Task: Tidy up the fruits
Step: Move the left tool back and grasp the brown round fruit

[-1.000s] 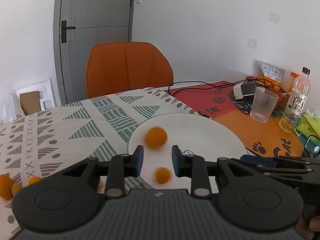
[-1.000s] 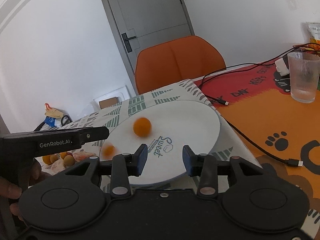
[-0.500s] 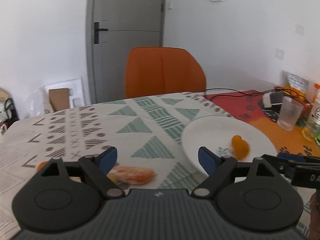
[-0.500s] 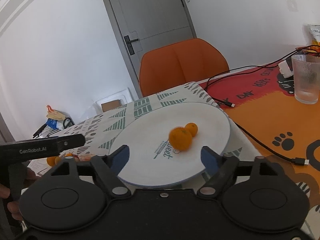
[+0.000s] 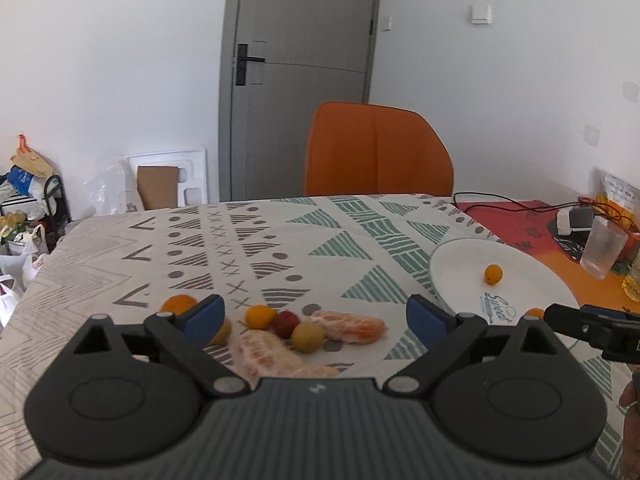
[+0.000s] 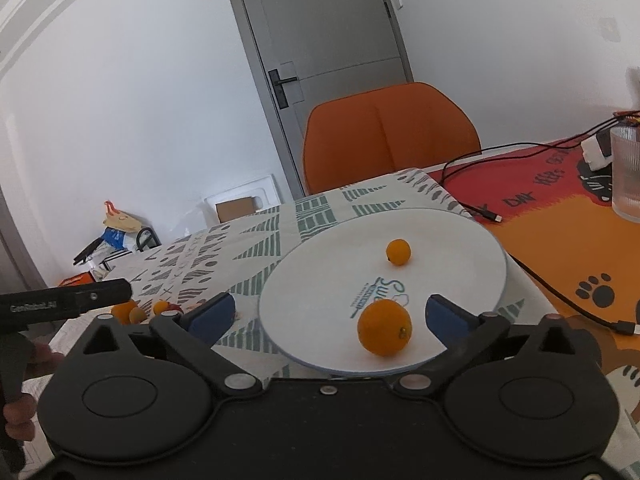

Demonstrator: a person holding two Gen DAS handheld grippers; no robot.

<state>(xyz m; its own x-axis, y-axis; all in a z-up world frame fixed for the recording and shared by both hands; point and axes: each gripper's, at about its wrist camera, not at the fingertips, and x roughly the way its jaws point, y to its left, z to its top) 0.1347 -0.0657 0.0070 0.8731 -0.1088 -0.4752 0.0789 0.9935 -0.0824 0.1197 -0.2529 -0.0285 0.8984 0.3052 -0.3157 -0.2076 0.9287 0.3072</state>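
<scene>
A white plate (image 6: pixel 460 240) lies on the patterned tablecloth and holds a large orange (image 6: pixel 384 333) near its front and a small orange (image 6: pixel 398 251) farther back. My right gripper (image 6: pixel 330 314) is open and empty just before the large orange. In the left wrist view the plate (image 5: pixel 460 264) is at the right. My left gripper (image 5: pixel 316 314) is open and empty over a cluster of loose fruit: peeled citrus segments (image 5: pixel 352 326), a red fruit (image 5: pixel 286 323), a yellow-brown fruit (image 5: pixel 307 337) and small oranges (image 5: pixel 260 317).
An orange chair (image 5: pixel 378 150) stands behind the table. A glass (image 6: pixel 626 172), black cables (image 6: pixel 560 292) and a charger lie on the orange-red mat at the right. Bags and boxes sit on the floor at the left.
Both grippers opened wide. My left gripper swung left from the plate to the loose fruit cluster. The two oranges on the plate rolled, then settled apart.
</scene>
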